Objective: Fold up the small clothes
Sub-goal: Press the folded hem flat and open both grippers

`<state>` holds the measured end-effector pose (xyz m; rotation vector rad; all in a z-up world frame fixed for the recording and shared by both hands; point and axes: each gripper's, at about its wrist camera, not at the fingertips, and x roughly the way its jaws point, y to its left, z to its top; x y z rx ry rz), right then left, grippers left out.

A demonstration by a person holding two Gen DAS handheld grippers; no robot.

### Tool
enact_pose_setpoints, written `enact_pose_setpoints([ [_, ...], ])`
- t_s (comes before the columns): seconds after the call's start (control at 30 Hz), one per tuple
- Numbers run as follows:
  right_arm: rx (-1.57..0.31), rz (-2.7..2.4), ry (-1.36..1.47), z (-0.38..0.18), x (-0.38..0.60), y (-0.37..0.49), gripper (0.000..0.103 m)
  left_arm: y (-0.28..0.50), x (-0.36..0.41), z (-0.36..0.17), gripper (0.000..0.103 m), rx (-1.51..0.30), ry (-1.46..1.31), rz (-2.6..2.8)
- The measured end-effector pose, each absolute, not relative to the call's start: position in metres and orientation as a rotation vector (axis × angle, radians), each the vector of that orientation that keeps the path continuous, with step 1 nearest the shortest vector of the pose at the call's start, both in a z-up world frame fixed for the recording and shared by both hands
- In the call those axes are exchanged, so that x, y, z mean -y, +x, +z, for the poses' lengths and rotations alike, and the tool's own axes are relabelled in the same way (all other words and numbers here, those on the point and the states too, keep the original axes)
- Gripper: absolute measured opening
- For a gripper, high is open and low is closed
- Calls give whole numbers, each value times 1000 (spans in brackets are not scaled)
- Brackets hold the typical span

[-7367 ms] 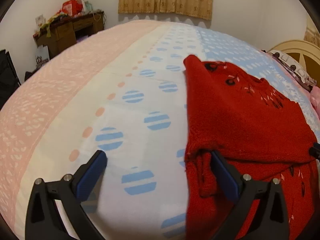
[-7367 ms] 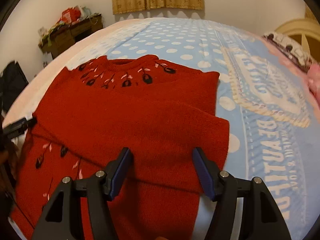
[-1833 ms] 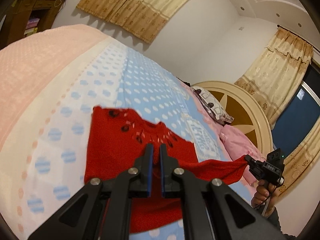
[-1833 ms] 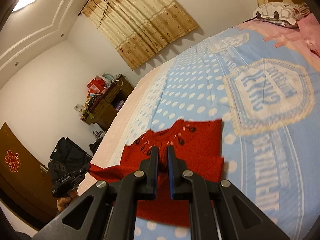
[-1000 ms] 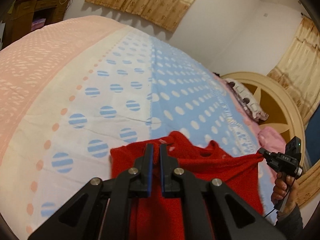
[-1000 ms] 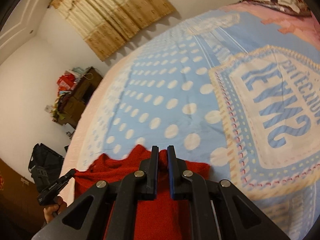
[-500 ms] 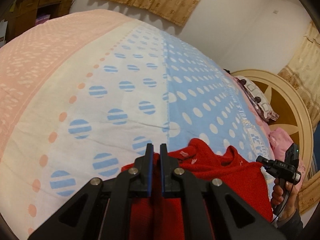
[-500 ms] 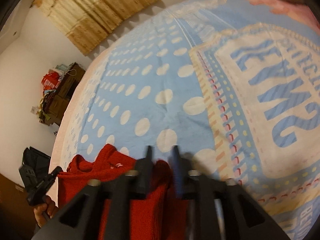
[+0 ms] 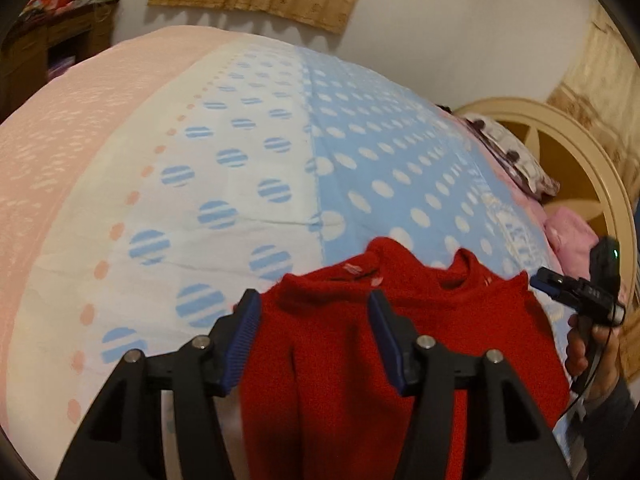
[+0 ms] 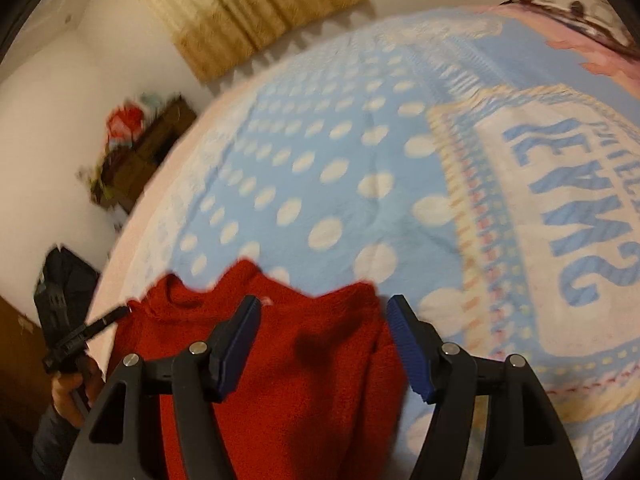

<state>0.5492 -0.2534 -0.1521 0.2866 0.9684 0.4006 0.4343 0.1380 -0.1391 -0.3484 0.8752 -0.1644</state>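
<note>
I've got both grippers, L (image 9: 314, 336) & R (image 10: 324, 342), spread wide w/ nothing pinched, hovering over the red sweater (image 9: 360, 360), which lies folded on the bed (image 9: 240, 168) near its front edge, probably so the fold settles flat.

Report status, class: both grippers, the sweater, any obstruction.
Left gripper open, right gripper open. Red sweater released, lying bunched on bedspread. Nothing obstructing.

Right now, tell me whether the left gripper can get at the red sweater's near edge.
Probably yes: the left gripper is open right over the red sweater, with nothing between them.
</note>
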Motion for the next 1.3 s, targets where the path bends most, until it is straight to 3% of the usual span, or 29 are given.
enact_pose_setpoints([
  [0.03, -989, 385, 253, -156, 248, 552, 46, 436, -134, -141, 39, -886, -323, -167],
  [0.07, -1000, 362, 201, -160, 242, 553, 23, 437, -132, -142, 6, -883, -307, -170],
  [0.1, -996, 336, 138, -162, 235, 553, 19, 437, -130, -142, 0, -880, -288, -178],
  [0.3, -873, 348, 149, -140, 233, 544, 14, 428, -152, -123, 0, -752, -369, -140],
  [0.5, -890, 298, 127, -150, 233, 548, 14, 436, -145, -134, 1, -823, -345, -154],
  [0.53, -894, 302, 121, -152, 232, 547, 14, 436, -141, -135, 9, -841, -329, -152],
  [0.6, -908, 320, 136, -155, 232, 548, 14, 436, -135, -136, 38, -864, -309, -151],
  [0.63, -913, 326, 144, -157, 233, 548, 14, 435, -134, -136, 65, -861, -309, -147],
  [0.67, -919, 333, 157, -157, 234, 548, 15, 434, -134, -136, 75, -851, -309, -150],
  [0.8, -928, 347, 182, -160, 237, 548, 15, 442, -127, -141, 74, -877, -284, -167],
  [0.83, -930, 349, 182, -160, 237, 548, 15, 446, -126, -145, 69, -905, -276, -164],
  [0.9, -934, 351, 179, -162, 237, 547, 15, 451, -126, -153, 49, -940, -287, -168],
  [0.93, -935, 352, 177, -163, 237, 547, 15, 451, -127, -155, 26, -949, -295, -172],
  [0.97, -930, 353, 166, -163, 237, 546, 15, 451, -129, -157, 9, -957, -302, -173],
  [1.2, -824, 348, 128, -136, 235, 536, 12, 438, -146, -133, 5, -810, -376, -154],
  [1.3, -829, 323, 115, -137, 234, 540, 12, 446, -145, -139, 5, -837, -356, -133],
])
